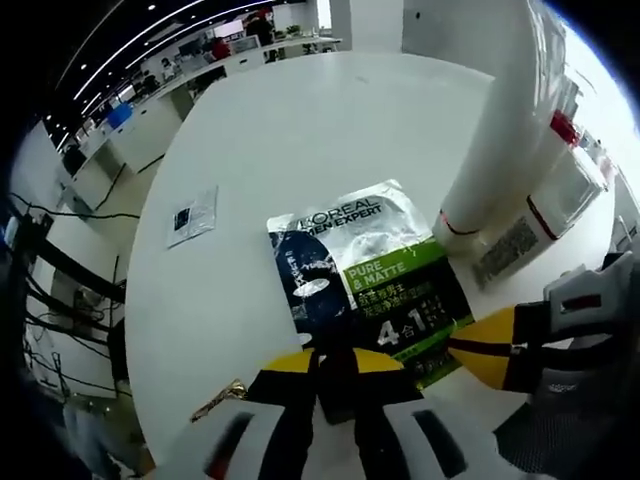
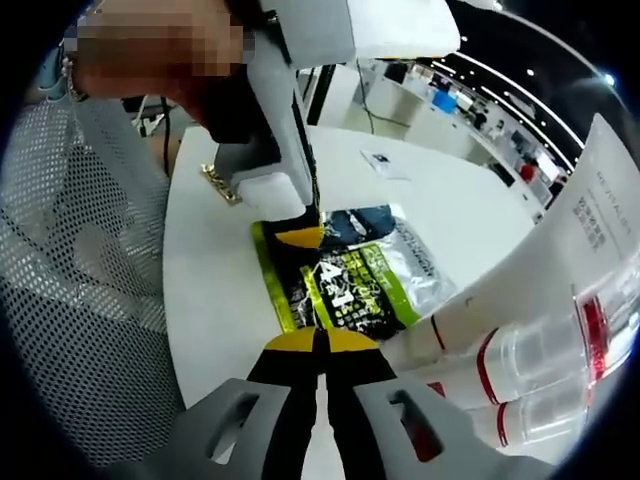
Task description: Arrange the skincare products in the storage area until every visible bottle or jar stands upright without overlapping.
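A flat L'Oreal Men Expert sachet [image 1: 375, 285], silver, black and green, lies on the round white table [image 1: 300, 130]. My left gripper [image 1: 335, 362] is shut on its near edge. The right gripper [image 1: 480, 345] comes in from the right and pinches the green side. In the right gripper view my right gripper [image 2: 320, 343] is shut on the sachet [image 2: 350, 280], and the left gripper [image 2: 300, 237] holds the opposite edge. White tubes [image 1: 500, 130] with red bands lie right beside the sachet. Their clear caps [image 2: 540, 365] point toward me.
A small flat sample packet [image 1: 192, 213] lies apart on the table, also seen as the packet [image 2: 380, 160]. A gold object [image 1: 220, 400] sits at the table's edge. A grey mesh chair [image 2: 90, 300] stands beside the table. Office desks [image 1: 200, 70] line the background.
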{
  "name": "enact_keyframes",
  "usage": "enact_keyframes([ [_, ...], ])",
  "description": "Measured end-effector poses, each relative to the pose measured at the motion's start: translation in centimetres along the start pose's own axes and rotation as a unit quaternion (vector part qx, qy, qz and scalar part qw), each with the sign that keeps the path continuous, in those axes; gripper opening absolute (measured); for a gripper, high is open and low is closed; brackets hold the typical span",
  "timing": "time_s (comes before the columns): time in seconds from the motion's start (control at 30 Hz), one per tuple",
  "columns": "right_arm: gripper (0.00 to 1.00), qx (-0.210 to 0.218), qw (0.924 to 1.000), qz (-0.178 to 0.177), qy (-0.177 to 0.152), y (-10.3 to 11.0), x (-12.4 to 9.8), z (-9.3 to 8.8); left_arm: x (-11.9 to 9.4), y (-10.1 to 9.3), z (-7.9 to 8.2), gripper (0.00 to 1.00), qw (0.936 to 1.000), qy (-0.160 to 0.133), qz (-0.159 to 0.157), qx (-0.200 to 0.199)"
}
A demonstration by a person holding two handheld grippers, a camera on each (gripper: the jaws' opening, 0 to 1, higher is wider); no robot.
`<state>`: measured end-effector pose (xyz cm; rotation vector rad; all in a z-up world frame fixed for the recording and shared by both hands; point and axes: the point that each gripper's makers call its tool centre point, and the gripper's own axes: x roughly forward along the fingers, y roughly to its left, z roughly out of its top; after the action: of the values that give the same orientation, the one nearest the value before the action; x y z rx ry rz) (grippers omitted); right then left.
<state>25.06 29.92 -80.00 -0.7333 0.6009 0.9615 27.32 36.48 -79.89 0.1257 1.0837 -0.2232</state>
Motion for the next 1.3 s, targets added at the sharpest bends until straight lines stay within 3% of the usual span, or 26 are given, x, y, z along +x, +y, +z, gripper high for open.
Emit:
enact_keyframes([
  [0.2,0.05,0.024,0.9997,0.003,0.001,-0.2,-0.2,0.0,-1.0,0.9,1.8,0.19,0.9987,-0.047,0.014,-0.013],
  [0.27,0.10,0.077,0.9967,0.015,-0.022,0.1,-0.4,0.9,-1.6,1.4,2.6,0.19,0.9967,-0.073,0.016,-0.032],
  [0.33,0.11,0.092,0.9947,0.014,-0.043,-0.3,-0.9,1.9,-2.3,2.2,3.3,0.19,0.9941,-0.093,0.020,-0.052],
  [0.43,0.11,0.081,0.9946,0.013,-0.063,-0.4,-1.5,2.9,-3.7,4.5,4.0,0.20,0.9853,-0.126,0.033,-0.111],
  [0.57,0.10,0.065,0.9948,0.019,-0.075,-0.1,-1.6,3.4,-4.8,7.2,3.5,0.28,0.9730,-0.140,0.038,-0.180],
  [0.7,0.10,0.069,0.9929,0.023,-0.094,0.1,-2.0,4.3,-4.5,8.4,1.9,0.46,0.9612,-0.110,0.017,-0.252],
  [0.77,0.10,0.060,0.9931,0.023,-0.098,0.3,-2.1,4.6,-4.0,8.5,0.4,0.48,0.9596,-0.070,0.005,-0.273],
  [0.87,0.10,0.044,0.9942,0.026,-0.095,0.5,-2.1,4.4,-3.1,8.9,-2.3,0.50,0.9673,0.002,0.039,-0.251],
  [0.93,0.09,0.041,0.9948,0.031,-0.088,0.7,-1.9,4.0,-2.7,8.8,-3.7,0.58,0.9706,0.041,0.055,-0.231],
  [1.0,0.09,0.039,0.9954,0.030,-0.082,0.7,-1.8,3.8,-2.2,8.0,-4.9,0.60,0.9673,0.082,0.052,-0.234],
  [1.07,0.09,0.036,0.9956,0.028,-0.082,0.6,-1.9,3.7,-1.8,7.6,-4.9,0.59,0.9670,0.086,0.038,-0.237],
  [1.13,0.09,0.035,0.9957,0.026,-0.082,0.5,-1.9,3.7,-1.9,8.1,-5.0,0.60,0.9675,0.084,0.053,-0.233],
  [1.2,0.09,0.033,0.9958,0.025,-0.081,0.4,-2.0,3.7,-2.1,8.6,-6.2,0.60,0.9646,0.110,0.070,-0.230],
  [1.27,0.09,0.033,0.9960,0.025,-0.079,0.4,-1.9,3.6,-2.2,8.9,-6.3,0.58,0.9675,0.110,0.082,-0.213],
  [1.3,0.09,0.032,0.9960,0.026,-0.079,0.5,-1.9,3.6,-2.1,8.7,-6.2,0.58,0.9660,0.105,0.078,-0.223],
])
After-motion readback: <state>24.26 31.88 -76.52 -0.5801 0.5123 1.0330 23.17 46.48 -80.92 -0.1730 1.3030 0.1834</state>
